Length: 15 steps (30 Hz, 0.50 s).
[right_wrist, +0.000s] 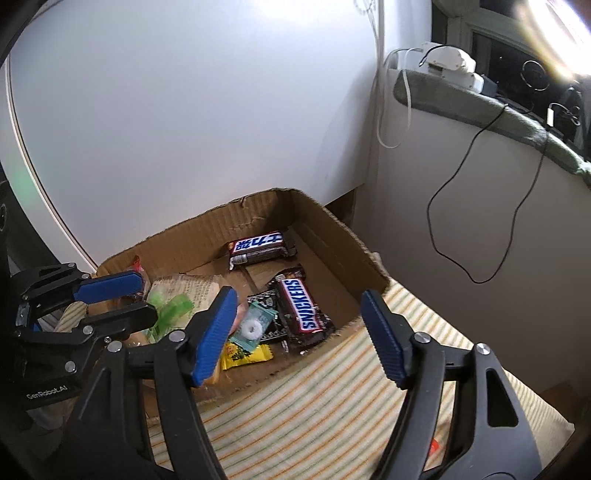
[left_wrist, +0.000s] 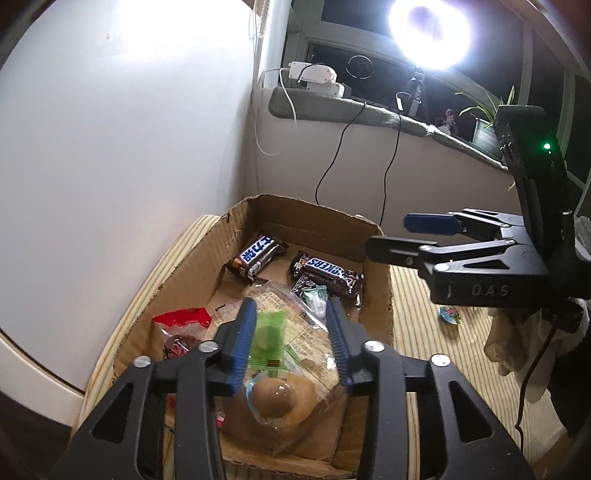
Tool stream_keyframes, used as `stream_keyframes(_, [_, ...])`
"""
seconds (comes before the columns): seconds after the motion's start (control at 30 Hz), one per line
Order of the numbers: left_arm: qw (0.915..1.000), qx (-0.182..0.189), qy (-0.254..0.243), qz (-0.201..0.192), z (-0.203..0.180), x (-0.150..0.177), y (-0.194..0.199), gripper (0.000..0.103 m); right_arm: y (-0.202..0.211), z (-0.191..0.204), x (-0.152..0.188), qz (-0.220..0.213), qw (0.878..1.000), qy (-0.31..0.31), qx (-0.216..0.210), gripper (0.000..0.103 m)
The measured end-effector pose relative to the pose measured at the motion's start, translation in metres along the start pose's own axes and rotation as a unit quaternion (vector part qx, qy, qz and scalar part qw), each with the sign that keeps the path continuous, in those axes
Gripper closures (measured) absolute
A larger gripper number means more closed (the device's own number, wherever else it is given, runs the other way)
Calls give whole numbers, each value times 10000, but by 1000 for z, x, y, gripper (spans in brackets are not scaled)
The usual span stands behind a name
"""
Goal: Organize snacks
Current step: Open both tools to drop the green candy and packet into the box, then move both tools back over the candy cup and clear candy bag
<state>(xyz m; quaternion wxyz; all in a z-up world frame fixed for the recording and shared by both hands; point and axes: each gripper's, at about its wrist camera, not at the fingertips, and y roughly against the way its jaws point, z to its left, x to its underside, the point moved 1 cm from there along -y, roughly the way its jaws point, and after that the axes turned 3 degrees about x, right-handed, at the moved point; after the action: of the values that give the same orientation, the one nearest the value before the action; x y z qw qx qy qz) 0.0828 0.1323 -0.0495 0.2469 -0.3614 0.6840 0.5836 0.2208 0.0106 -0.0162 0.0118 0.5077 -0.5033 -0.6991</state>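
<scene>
An open cardboard box (left_wrist: pixel 376 280) on a striped mat holds two Snickers bars (left_wrist: pixel 327 275) (right_wrist: pixel 301 308), a red packet (left_wrist: pixel 181 325), a clear bread bag (left_wrist: pixel 288 391), a green snack packet (left_wrist: pixel 267 338), a mint packet (right_wrist: pixel 253 325) and a yellow packet (right_wrist: pixel 245 354). My left gripper (left_wrist: pixel 291 328) is open over the box, its fingers either side of the green packet, not gripping it. It also shows in the right wrist view (right_wrist: pixel 122 299). My right gripper (right_wrist: pixel 299 332) is open and empty over the box's near right edge; in the left wrist view it (left_wrist: pixel 391 236) hovers at the right.
The box stands in a corner against white walls. A small round snack (left_wrist: pixel 448 314) lies on the mat (right_wrist: pixel 332 398) to the right of the box. Cables (left_wrist: pixel 328 166) hang from a window ledge behind. A bright lamp (left_wrist: pixel 430 31) shines above.
</scene>
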Motion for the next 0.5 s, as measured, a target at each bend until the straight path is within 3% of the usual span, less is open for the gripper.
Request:
stream_keyframes(0.2, [9996, -92, -246, -103, -18, 2, 8, 39, 20, -15, 6, -190, 9995, -162, 167, 16])
stream_keyframes(0.3, [9994, -77, -327, -102, -28, 3, 10, 38, 32, -26, 11, -237, 9991, -261, 246, 11])
stream_keyframes(0.43, [9991, -68, -418, -51, -45, 5, 9, 25, 49, -47, 23, -329, 9975, -425, 454, 3])
stream_keyframes(0.5, [9989, 4, -469, -15, -56, 7, 8, 24, 56, -59, 29, -351, 9964, -531, 559, 2])
